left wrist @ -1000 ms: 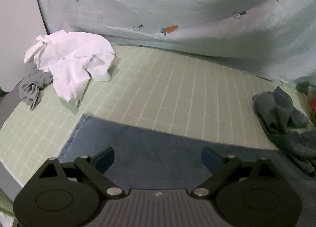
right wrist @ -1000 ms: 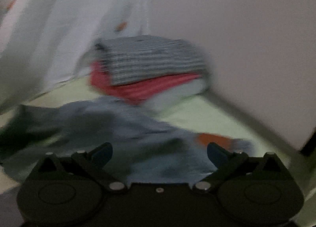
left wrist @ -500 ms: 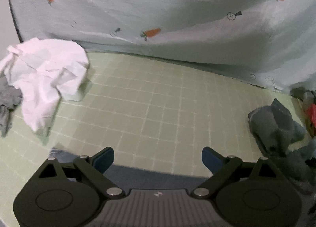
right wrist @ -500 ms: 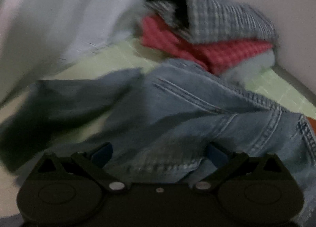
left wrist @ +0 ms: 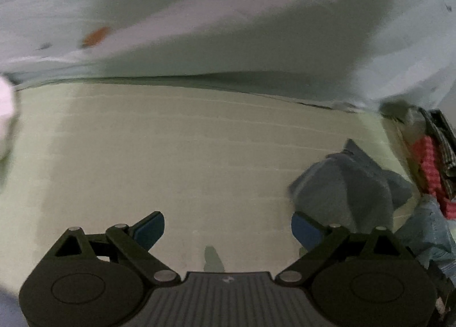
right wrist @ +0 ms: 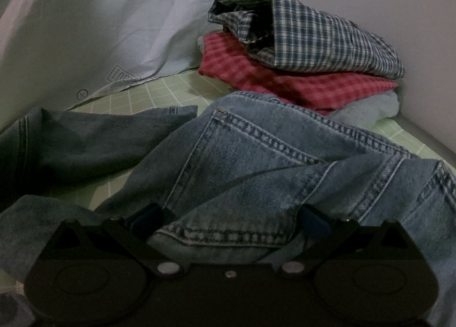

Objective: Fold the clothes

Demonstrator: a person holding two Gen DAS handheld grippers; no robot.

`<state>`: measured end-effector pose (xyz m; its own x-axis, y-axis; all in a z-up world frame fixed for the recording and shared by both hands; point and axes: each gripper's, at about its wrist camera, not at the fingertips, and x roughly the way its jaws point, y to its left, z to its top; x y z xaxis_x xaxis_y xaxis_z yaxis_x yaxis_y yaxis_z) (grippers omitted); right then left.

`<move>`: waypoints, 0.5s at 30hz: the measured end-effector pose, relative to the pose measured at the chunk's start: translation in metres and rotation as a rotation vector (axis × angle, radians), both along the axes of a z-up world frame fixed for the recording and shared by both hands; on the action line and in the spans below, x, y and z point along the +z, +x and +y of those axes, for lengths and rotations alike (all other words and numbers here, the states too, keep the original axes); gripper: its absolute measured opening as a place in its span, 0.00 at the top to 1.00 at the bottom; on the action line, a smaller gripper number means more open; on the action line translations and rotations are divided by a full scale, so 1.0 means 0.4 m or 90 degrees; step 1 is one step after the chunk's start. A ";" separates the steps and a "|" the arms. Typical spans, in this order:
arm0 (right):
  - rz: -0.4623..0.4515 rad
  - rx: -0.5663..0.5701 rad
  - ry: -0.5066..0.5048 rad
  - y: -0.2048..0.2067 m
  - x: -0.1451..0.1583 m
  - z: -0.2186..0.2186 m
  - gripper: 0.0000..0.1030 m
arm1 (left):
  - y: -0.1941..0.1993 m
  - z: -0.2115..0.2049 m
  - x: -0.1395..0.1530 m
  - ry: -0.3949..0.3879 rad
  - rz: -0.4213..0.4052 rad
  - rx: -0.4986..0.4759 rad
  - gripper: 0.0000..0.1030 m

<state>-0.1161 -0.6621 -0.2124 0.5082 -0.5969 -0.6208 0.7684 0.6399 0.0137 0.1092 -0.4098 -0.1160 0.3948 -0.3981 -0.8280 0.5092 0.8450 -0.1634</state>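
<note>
Crumpled blue jeans (right wrist: 256,173) lie on the green checked sheet (right wrist: 159,93), filling the lower half of the right wrist view. My right gripper (right wrist: 228,221) is open, pressed low against the denim, with a back pocket bunched between its spread fingers. In the left wrist view the same jeans (left wrist: 350,184) lie at the right, just beyond the right finger. My left gripper (left wrist: 228,230) is open over bare sheet (left wrist: 185,150) and holds nothing.
A folded stack sits by the wall: a blue plaid shirt (right wrist: 313,39) on a red checked one (right wrist: 285,82) on a pale garment (right wrist: 367,107). A light carrot-print curtain (left wrist: 199,28) hangs behind. White cloth (left wrist: 5,116) shows at the far left edge.
The left gripper has swung right, off the dark blue cloth; the white pile slid out to the left. The right gripper moved down and in onto the jeans.
</note>
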 end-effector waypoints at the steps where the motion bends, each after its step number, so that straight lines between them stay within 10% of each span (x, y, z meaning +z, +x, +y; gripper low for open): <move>1: 0.000 0.000 0.000 0.002 0.000 -0.005 0.00 | 0.008 -0.032 -0.008 -0.004 0.007 -0.017 0.07; 13: 0.000 0.000 -0.001 0.002 -0.001 -0.008 0.00 | 0.043 -0.317 -0.151 0.023 0.041 -0.154 0.10; 15: 0.000 0.000 -0.002 0.002 0.000 -0.008 0.00 | 0.049 -0.303 -0.168 -0.010 0.073 -0.137 0.43</move>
